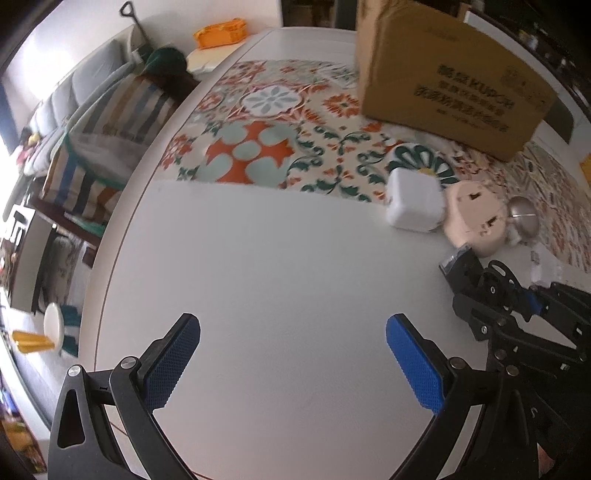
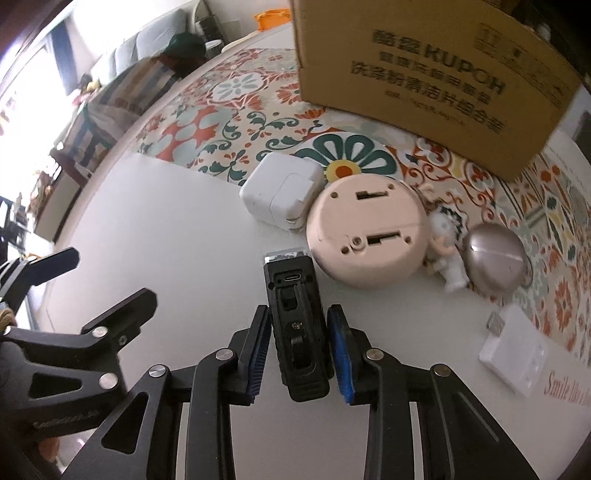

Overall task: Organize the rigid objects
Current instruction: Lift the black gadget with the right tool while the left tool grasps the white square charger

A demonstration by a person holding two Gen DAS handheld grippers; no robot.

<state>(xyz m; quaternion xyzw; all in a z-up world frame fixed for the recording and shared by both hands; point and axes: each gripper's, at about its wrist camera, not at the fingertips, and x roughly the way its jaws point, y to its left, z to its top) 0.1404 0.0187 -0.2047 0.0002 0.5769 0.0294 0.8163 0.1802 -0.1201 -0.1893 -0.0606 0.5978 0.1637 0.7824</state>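
Where pads close (right tool [image 2: 298, 347]): black device [image 2: 297, 314].

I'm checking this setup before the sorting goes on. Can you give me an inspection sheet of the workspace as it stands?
Surface: white table, with a patterned floral cloth over its far part.
Job's things: black device, white charger cube, pink round unit lying bottom up, small figurine, metallic dome, flat white adapter.
Clutter: cardboard box standing on the cloth.
Grippers: left gripper open over bare table; right gripper shut on the black device.
Cables: nothing seen.
Surroundings: grey sofa, striped fabric, orange container beyond the table.
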